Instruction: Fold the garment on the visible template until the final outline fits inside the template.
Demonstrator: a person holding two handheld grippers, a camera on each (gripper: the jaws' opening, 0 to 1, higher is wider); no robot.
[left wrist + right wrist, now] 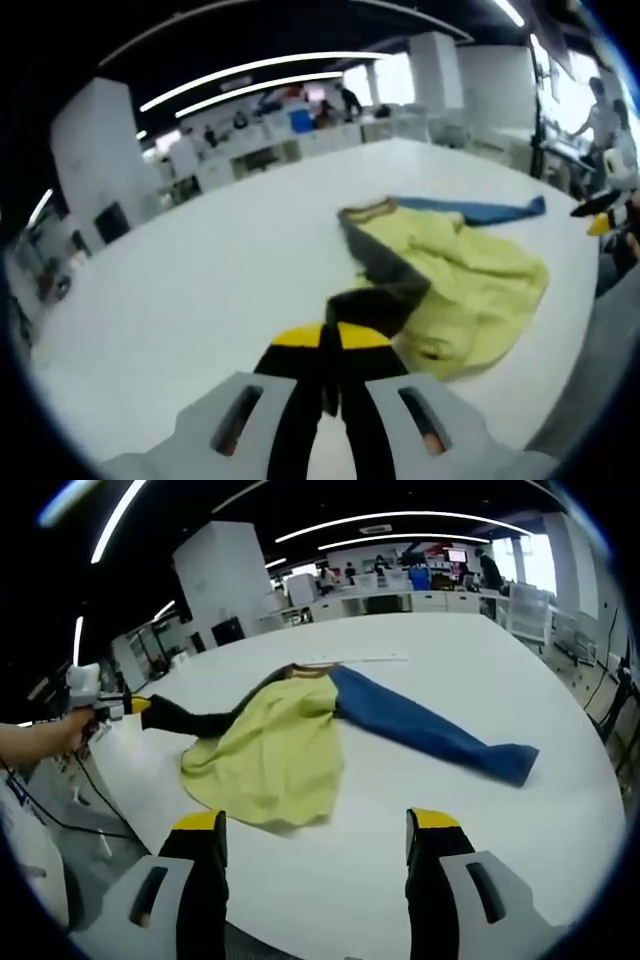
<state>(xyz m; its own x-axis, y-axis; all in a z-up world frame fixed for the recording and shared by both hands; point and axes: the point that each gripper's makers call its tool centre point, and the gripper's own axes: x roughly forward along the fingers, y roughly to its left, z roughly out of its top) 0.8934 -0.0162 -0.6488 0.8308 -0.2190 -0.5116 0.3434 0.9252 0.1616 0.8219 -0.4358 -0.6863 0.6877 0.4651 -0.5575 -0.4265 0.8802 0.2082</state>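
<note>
One garment (290, 745) lies crumpled on the white table (480, 670): yellow body, dark sleeve, blue sleeve, stretched sideways. The left gripper (335, 338) clamps the dark sleeve; the right gripper (315, 825) gapes apart.

My garment (280, 745) looks like soft matt cloth (yellow body, blue and dark sleeves), rumpled on a smooth white table (480, 680) with faint sheen; my tools' jaws seem hard plastic.
</note>
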